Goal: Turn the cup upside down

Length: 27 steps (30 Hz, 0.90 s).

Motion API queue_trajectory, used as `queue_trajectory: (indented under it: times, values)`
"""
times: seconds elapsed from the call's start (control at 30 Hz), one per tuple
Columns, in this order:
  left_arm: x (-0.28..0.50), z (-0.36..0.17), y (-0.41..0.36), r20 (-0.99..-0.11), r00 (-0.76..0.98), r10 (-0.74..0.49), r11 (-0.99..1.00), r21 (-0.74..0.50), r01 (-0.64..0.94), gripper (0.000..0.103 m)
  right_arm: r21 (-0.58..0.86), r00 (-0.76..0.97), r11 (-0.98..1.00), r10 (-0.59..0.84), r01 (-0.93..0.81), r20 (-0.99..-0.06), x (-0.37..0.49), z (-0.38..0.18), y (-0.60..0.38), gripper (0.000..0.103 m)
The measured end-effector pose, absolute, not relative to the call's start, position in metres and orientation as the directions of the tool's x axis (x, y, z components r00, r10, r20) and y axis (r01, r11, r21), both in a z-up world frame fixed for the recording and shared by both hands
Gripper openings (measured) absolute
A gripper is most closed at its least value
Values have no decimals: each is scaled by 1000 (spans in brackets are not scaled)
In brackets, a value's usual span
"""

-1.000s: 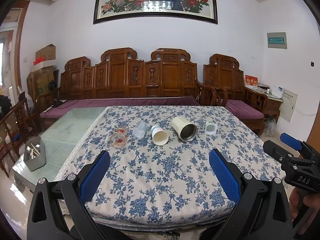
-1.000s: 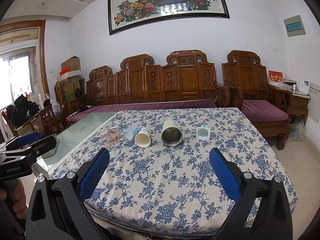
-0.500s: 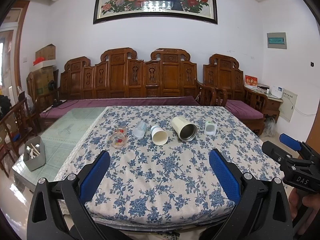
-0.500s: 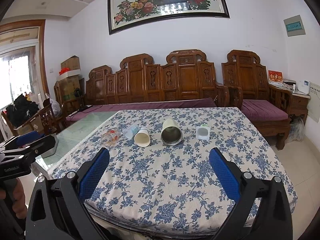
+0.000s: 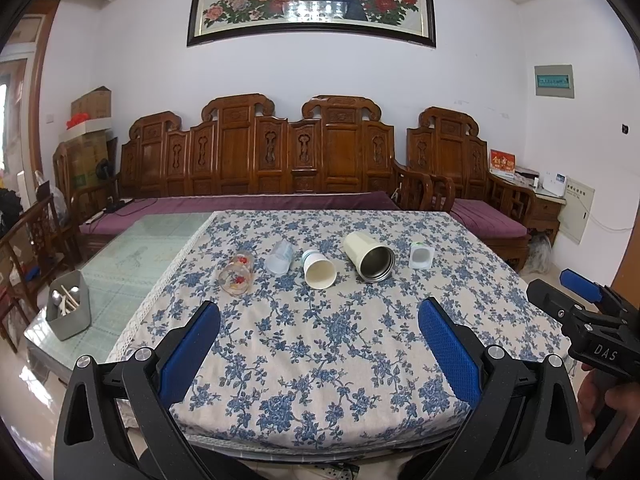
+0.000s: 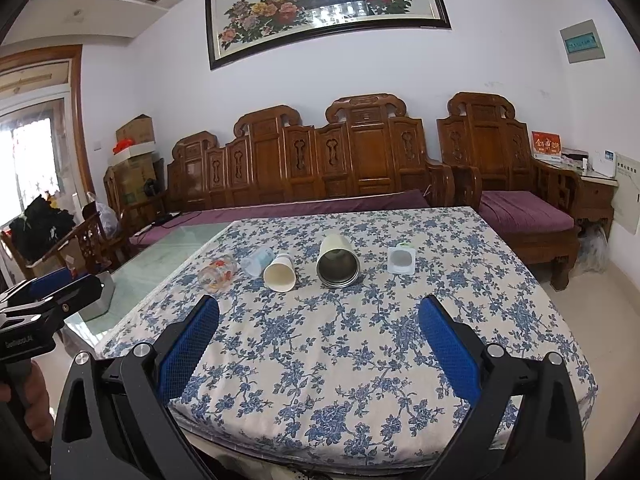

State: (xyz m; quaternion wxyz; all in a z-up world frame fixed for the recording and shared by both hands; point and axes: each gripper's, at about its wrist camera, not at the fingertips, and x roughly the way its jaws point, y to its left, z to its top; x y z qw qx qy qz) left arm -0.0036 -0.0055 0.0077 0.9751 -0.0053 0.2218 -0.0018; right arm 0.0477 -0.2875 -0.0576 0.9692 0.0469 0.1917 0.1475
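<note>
Your left claw [image 5: 319,338] hangs low at the near edge of the bench [image 5: 340,360], level and aimed straight down the floral cloth, blue pads [image 5: 188,354] spread wide with nothing between them. In the right wrist view it pokes in at the far left edge [image 6: 48,300], with your left hand [image 6: 34,400] wrapped around the grip below it.

Left to right across the middle of the bench you've got five cups in a loose row, all lying on their sides. First a clear glass cup with red flowers [image 5: 237,273], nearest the cloth's lace edge. Just beside it is a clear plastic cup [image 5: 279,257], and then a white paper cup [image 5: 318,269] with its mouth facing you. Next is the cream steel-lined tumbler [image 5: 369,257], the biggest of the lot, mouth toward you and angled a bit right. Last is a small white yogurt-style cup [image 5: 420,255], a little apart from the tumbler. Both claws are well short of the whole row.

Your right claw [image 6: 319,338] sits in much the same pose: low at the near edge, level, blue pads [image 6: 450,350] wide apart and holding nothing, with the tumbler [image 6: 338,262] roughly centred between them further out. From the left wrist view it shows at the far right [image 5: 580,304], and your right hand [image 5: 604,404] is gripping the handle underneath.

Off the cloth to the left, a grey bin [image 5: 69,312] rests on the glass top.
</note>
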Motion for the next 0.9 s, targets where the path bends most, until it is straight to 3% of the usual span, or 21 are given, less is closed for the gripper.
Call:
queue_trajectory:
  times: [0.9]
  values:
    - [0,-1,1,-444,896,-4,1000,-15,-2,96,146,882,952,304,-269,-360,50,-58,-289,101]
